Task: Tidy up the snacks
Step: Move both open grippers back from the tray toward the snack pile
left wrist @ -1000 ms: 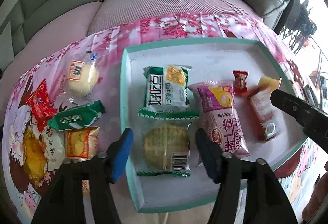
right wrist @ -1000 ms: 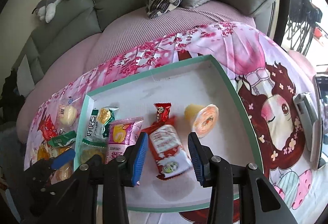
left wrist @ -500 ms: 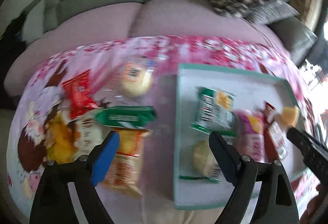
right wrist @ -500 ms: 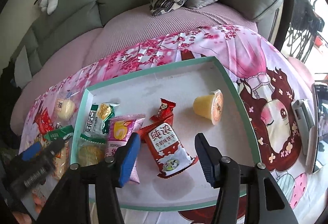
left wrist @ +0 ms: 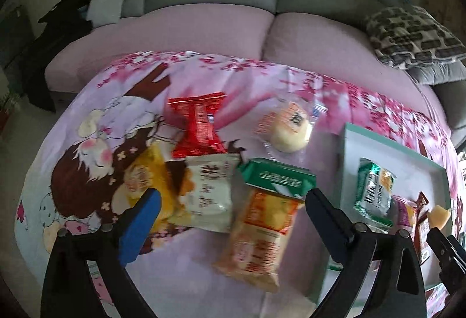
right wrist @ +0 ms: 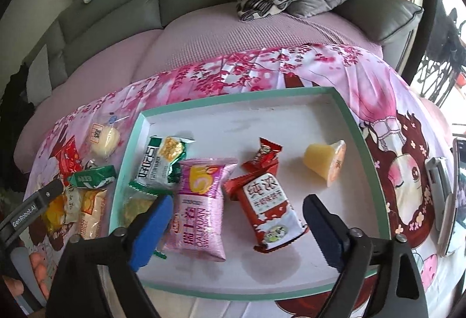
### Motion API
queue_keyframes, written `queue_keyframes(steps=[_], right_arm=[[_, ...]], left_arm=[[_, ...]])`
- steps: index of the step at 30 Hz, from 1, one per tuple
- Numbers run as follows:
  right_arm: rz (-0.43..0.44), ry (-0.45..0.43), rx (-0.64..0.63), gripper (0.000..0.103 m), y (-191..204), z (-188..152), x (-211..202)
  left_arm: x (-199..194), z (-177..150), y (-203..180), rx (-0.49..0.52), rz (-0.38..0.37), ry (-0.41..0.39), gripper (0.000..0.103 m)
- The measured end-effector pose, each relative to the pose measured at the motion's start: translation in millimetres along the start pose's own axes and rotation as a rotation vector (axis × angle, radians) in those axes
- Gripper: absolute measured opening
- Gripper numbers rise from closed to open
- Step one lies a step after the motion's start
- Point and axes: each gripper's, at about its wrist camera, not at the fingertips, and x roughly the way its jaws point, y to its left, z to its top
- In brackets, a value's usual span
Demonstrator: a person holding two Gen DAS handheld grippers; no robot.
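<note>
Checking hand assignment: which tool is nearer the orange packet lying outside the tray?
Left. The left tool, jaws opening, hangs over the orange packet; the right tool is over the tray.

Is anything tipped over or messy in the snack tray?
Yes. The jelly cup lies on its side in the tray, its lid facing sideways. A faint damp-looking stain marks the tray floor near the front rim. On the cloth beside the tray, several snack packets lie in an overlapping heap.
</note>
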Motion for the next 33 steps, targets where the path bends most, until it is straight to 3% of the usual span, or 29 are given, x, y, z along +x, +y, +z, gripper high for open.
queue_keyframes(steps=[2,17,25,33], right_arm=[[0.006,-0.004,-0.005,0.103,4,0,0],[0.114,-0.105,-0.050,0.103,52,-3,-12],[0.177,-0.112,-0.077,0.103,79,-6,-12],[0.228,-0.111,-0.130,0.103,113,-12,-13]], left_arm=[[0,1,10,-0.018,0.010,-0.003,0.099],[-6,6,98,-0.158,0.070,-0.027,0.100],[-14,6,133,-0.194,0.050,-0.090,0.100],[-12,4,153,-0.197,-0.016,-0.081,0.100]])
